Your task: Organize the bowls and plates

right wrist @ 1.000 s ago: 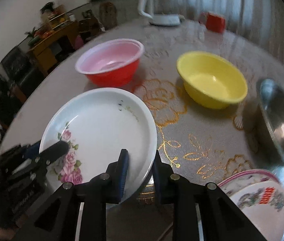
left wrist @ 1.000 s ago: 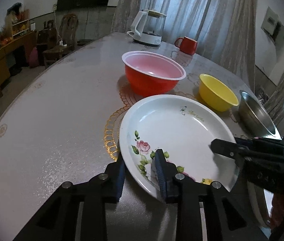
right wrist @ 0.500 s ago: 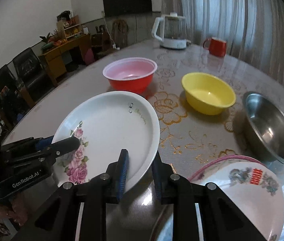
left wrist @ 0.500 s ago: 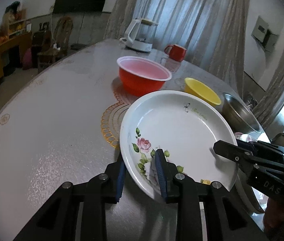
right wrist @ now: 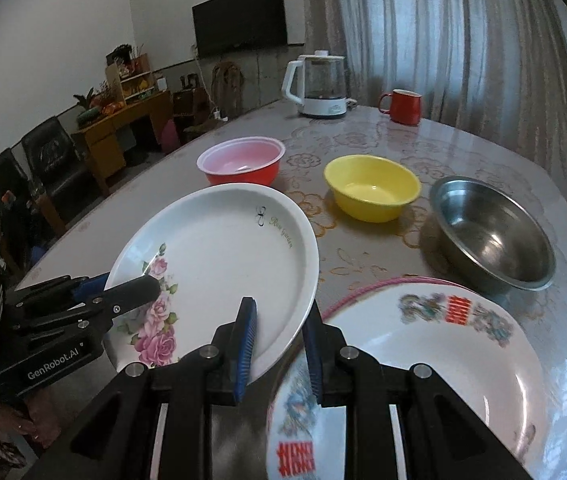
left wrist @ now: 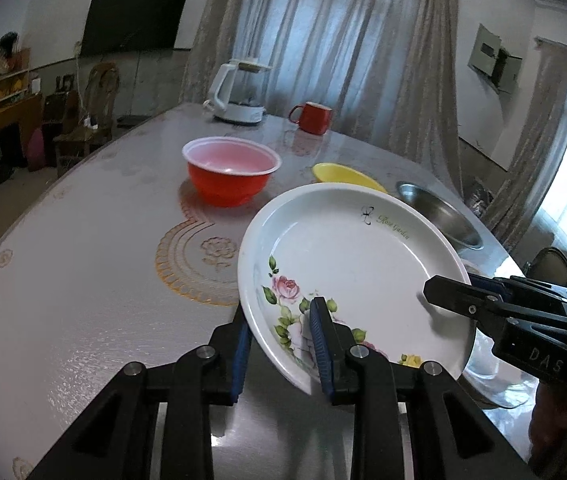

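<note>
**Rose plate lifted clear of the tabletop, carried toward the second plate**

The white rose plate (right wrist: 219, 264) now rides higher than a second ago: it was lying low by the red bowl and is now off the tabletop (left wrist: 83, 264), tilted, with its near edge over the rim of the red-lettered plate (right wrist: 435, 344) in the right wrist view. Both tools carry it. The left hand-held gripper (left wrist: 279, 344) is clamped on the rose-printed edge, one finger over the rim and one under it. The right hand-held gripper (right wrist: 279, 344) is clamped on the opposite edge in the same way. Neither grip has shifted over the last second.

For the task, this looks like the stacking step: the plate appears to be on its way onto the red-lettered plate, which lies close below and to the right. The set-down is not yet done.

Around it, the red bowl (right wrist: 241, 160), the yellow bowl (right wrist: 371, 188) and the steel bowl (right wrist: 491, 236) stand apart from one another on the far side, unstacked. A kettle (right wrist: 317, 84) and a red mug (right wrist: 403, 106) stand well back and are no obstacle.

The likely trouble is the lower finger of the right hand-held gripper, which sits under the rim and must clear the red-lettered plate when the rose plate comes down. The steel bowl stands just beyond that plate.
</note>
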`<state>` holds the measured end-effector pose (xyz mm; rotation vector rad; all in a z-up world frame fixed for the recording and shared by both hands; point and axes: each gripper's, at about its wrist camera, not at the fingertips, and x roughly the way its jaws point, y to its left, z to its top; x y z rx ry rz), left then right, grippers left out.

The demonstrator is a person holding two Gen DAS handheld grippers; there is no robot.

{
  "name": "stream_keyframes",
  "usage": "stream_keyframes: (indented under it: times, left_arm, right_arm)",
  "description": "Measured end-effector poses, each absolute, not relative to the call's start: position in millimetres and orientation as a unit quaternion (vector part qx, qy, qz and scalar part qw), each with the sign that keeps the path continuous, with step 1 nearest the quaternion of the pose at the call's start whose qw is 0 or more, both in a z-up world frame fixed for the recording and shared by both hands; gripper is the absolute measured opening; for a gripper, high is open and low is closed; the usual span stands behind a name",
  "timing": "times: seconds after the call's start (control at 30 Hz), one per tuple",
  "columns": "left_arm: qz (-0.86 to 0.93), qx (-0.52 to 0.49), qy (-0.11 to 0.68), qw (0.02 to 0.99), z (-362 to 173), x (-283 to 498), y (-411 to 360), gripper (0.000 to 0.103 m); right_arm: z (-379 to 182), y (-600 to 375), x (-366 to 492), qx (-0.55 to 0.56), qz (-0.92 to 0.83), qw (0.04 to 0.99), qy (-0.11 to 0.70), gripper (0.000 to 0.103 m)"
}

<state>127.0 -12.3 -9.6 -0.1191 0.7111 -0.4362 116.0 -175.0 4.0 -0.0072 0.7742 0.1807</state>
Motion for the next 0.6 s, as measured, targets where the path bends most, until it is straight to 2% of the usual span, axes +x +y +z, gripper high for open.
stream_keyframes:
  times: [0.6]
  left_arm:
    - [-0.274,-0.030,0.329,0.903,19,84,-71,0.028]
  right_arm:
    - [22,-235,53,0.061,0.052,0.933,0.350,0.022]
